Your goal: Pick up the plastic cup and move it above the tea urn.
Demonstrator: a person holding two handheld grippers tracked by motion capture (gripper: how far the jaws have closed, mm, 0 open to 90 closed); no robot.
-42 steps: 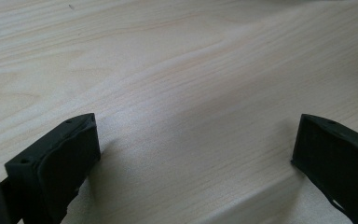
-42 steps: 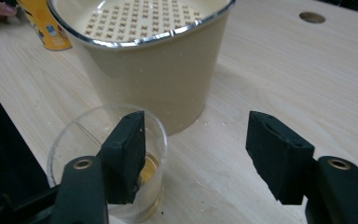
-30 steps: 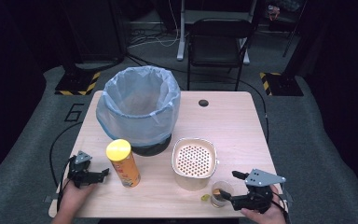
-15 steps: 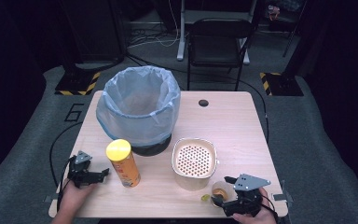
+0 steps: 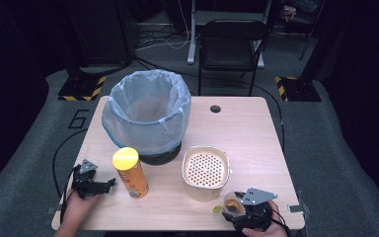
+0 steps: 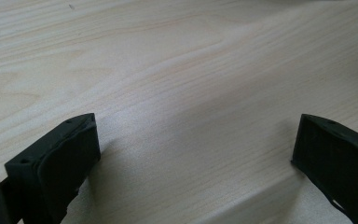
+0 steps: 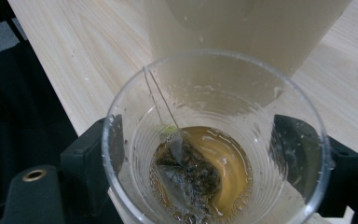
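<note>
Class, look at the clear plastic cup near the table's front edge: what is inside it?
The clear plastic cup holds a shallow pool of amber tea and a soaked tea bag, its string running up the wall. The cup bottom under the bag is hidden.

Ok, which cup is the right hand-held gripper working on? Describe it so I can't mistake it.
Start from the big bin with the pale blue liner on the wooden table. Come toward the near right edge, past the cream container with the perforated top. Just in front of it, between the jaws of the right hand-held gripper, stands a clear plastic cup, the one see-through vessel there, holding amber liquid and a tea bag.
</note>
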